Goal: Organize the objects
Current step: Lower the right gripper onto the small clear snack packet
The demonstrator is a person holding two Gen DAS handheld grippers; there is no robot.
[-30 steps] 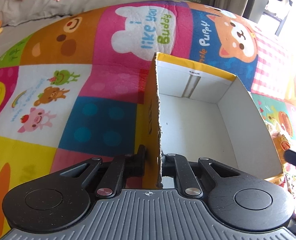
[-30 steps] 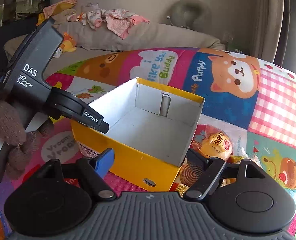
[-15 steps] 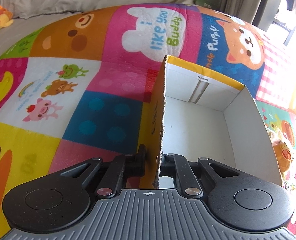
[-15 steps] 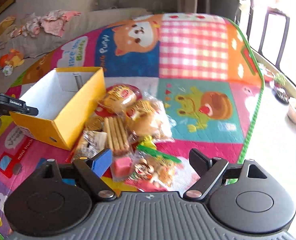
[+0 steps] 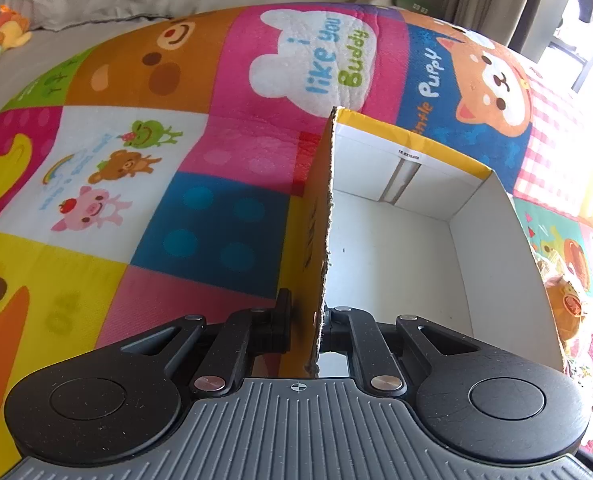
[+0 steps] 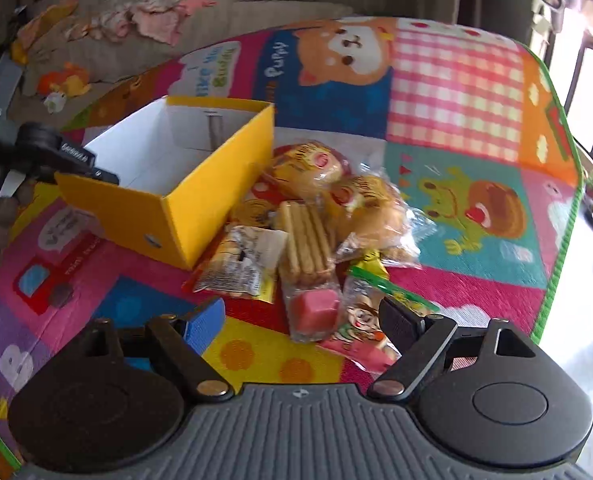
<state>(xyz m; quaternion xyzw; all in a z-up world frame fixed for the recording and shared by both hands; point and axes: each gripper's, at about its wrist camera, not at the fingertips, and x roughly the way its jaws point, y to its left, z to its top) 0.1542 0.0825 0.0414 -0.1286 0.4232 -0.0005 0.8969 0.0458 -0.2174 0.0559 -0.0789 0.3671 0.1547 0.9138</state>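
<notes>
My left gripper (image 5: 305,322) is clamped on the near wall of the yellow box (image 5: 396,240), one finger outside and one inside, so the cardboard edge runs straight away from me between them; the box sits on the play mat (image 5: 200,216), its white inside bare as far as I can see. My right gripper (image 6: 302,318) hangs open with nothing between its fingers, just above the near end of the pile of snack packets (image 6: 308,232), which lies on the mat touching the box's right-hand yellow side (right as I look from that hand). What matters for the next move is that the snacks are directly ahead of and below my right gripper, while the box lies forward and to its left, so the right hand is plainly the nearer one for picking. Closest to its fingers is the packet with the pink block (image 6: 314,308), and just beyond it the pack of long biscuit sticks (image 6: 304,240), whose long axis runs away from me, nearly in line with the gripper's own forward direction. I judge a grasp across the narrow width of either would suit, followed by a short carry leftward over the box's wall. The wrappers look slippery and heaped, so one packet could drag a neighbour.
</notes>
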